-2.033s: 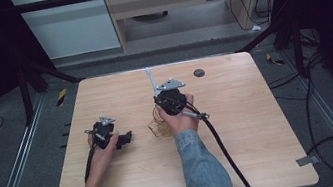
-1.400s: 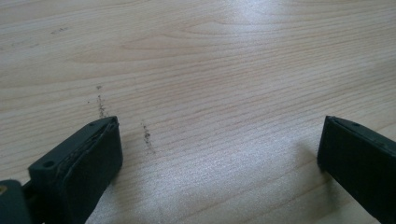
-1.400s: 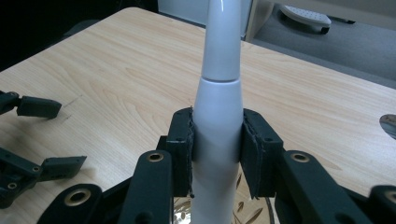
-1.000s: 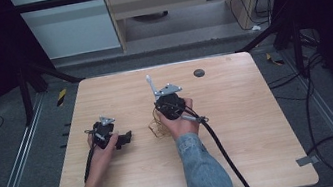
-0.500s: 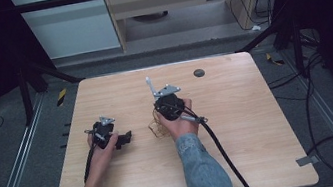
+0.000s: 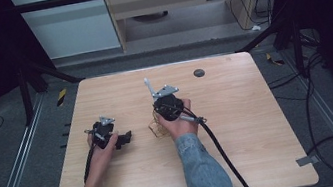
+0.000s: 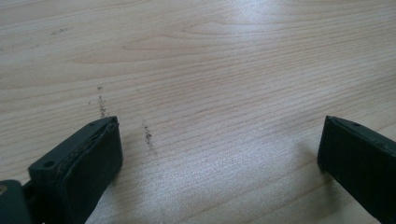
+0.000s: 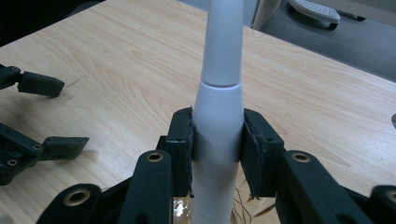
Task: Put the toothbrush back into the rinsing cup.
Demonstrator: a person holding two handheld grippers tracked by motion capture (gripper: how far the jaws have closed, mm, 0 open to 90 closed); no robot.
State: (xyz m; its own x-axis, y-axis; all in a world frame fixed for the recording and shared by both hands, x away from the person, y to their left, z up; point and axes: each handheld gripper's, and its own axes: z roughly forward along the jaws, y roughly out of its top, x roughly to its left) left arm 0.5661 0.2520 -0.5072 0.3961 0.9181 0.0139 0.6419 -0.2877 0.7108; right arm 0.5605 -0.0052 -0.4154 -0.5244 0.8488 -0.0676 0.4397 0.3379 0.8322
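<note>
Table (image 6: 240, 127) evenly lit, surroundings dark; mild glare, soft focus.

Each hand-held gripper is black: the left hand-held gripper (image 6: 122, 140) and the right hand-held gripper (image 8: 217, 154) both carry 2 blocky jaws with flat dark pads, brass-ringed screw holes, a grey 3-cornered plate on top and a thick black cable. Both sleeves are blue denim.
</note>
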